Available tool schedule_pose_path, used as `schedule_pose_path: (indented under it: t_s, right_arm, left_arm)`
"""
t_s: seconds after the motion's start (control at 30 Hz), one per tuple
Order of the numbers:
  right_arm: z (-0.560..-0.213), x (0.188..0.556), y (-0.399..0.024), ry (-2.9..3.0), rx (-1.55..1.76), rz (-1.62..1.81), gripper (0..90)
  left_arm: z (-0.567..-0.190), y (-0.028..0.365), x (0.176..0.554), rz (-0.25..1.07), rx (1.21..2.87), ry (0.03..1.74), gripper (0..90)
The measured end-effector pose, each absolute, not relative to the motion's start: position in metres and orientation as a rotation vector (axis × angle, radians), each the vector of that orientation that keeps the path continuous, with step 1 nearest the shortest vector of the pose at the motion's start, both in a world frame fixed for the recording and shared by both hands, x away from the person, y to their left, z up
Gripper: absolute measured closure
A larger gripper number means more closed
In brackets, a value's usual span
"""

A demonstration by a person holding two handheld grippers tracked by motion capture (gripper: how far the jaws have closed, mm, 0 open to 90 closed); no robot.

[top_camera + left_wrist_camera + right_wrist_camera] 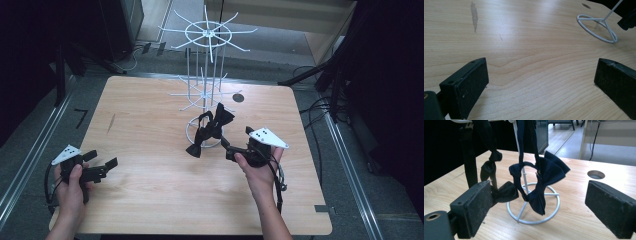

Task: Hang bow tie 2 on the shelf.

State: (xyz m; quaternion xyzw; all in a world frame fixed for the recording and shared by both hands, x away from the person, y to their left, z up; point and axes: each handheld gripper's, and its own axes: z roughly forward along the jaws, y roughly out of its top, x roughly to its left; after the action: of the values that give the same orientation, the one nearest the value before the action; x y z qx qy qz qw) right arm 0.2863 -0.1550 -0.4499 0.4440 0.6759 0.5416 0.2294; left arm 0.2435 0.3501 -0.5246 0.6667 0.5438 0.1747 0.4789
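1. Wooden table (150, 200) carries a white wire rack (207, 75); no brand, label or writing readable anywhere.
2. Black bow ties (544, 182) hang from the rack's lower arms, over its ring base (554, 212).
3. Left hand-held gripper (102, 169): jaws wide, nothing between, low over table, well apart from rack.
4. Right hand-held gripper (235, 142): jaws wide, empty, just beside the ties.

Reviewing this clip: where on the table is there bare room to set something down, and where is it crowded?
Bare wood spans the table between the left gripper and the white rack's base ring, plus the near edge between both forearms. The back-left corner is bare too. It is crowded at center, where bow ties hang low around the ring with the right gripper beside them.
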Motion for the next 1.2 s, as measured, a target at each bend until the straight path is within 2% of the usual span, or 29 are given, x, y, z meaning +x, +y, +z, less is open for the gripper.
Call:
schedule_pose_path:
  t_s: [0.2,1.2]
  right_arm:
    - [-0.46,0.282,-0.164,1.871,1.234,1.454,3.7]
    - [-0.493,0.262,-0.215,1.858,1.325,1.371,3.7]
  left_arm:
    - [-0.525,0.35,0.244,0.428,1.626,1.327,0.0]
    - [-0.525,0.35,0.243,0.43,1.625,1.327,0.0]
